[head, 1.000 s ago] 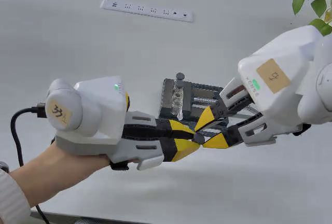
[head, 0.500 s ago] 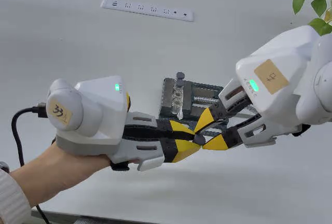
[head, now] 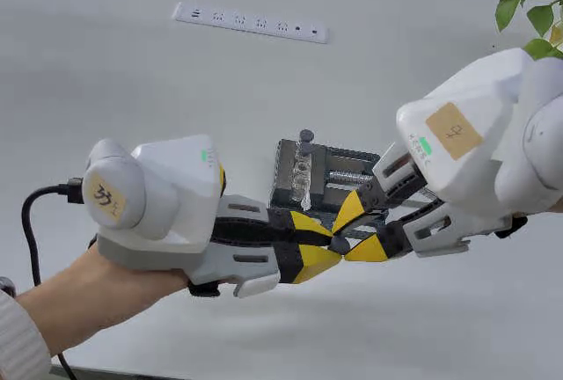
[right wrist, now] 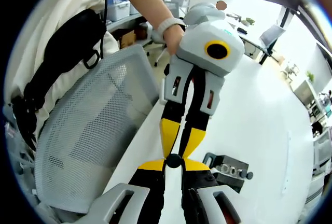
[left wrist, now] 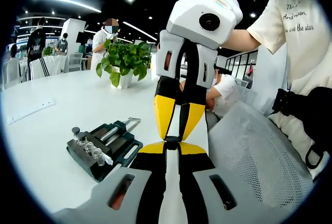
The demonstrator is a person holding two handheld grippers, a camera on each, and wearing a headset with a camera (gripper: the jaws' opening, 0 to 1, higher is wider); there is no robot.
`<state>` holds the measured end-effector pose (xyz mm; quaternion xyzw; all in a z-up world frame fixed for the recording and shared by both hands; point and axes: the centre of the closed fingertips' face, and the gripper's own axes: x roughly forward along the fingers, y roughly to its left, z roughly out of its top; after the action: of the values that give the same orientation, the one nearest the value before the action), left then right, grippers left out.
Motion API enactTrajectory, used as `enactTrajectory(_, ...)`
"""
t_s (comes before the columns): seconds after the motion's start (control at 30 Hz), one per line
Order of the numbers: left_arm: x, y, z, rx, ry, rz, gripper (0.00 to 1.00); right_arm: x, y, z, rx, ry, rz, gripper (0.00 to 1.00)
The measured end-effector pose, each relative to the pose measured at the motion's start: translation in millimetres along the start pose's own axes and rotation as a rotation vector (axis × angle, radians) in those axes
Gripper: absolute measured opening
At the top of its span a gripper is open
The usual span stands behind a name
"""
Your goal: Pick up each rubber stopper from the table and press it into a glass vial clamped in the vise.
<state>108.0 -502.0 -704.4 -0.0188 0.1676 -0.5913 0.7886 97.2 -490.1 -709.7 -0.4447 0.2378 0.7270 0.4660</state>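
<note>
You're mid-handover: the small dark rubber stopper [head: 339,244] sits pinched between the left gripper [head: 334,246] and right gripper [head: 341,237], both seemingly closed on it, just near of the black metal vise [head: 283,169]. Next, release one side and carry the stopper to an unstoppered clear glass vial [head: 303,176].

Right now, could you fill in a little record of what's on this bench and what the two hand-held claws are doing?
left gripper: tips closed on the rubber stopper
right gripper: tips meet the same stopper from the opposite side
rubber stopper: small, dark, pinched between both grippers above the table
who bears it: cannot tell
vise: on the white table, beyond the grippers
glass vials: clamped in a row in the vise
fitted stopper: dark, on the far vial
power strip: far side of the table
</note>
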Motion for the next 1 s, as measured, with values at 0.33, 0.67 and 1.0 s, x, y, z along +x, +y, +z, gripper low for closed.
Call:
enactTrajectory(0.33,0.4,0.3,1.4,0.037,0.016,-0.004,0.04,-1.2,-0.5,0.8,0.005,0.008,0.024,0.07)
enactTrajectory(0.67,2.4,-1.1,2.5,0.064,0.03,-0.007,0.04,-2.9,0.0,-0.9,0.027,0.008,0.03,0.06)
enactTrajectory(1.0,2.9,1.5,-0.6,0.086,0.043,0.0,0.05,-0.7,0.2,-2.0,0.044,0.013,0.036,0.05)
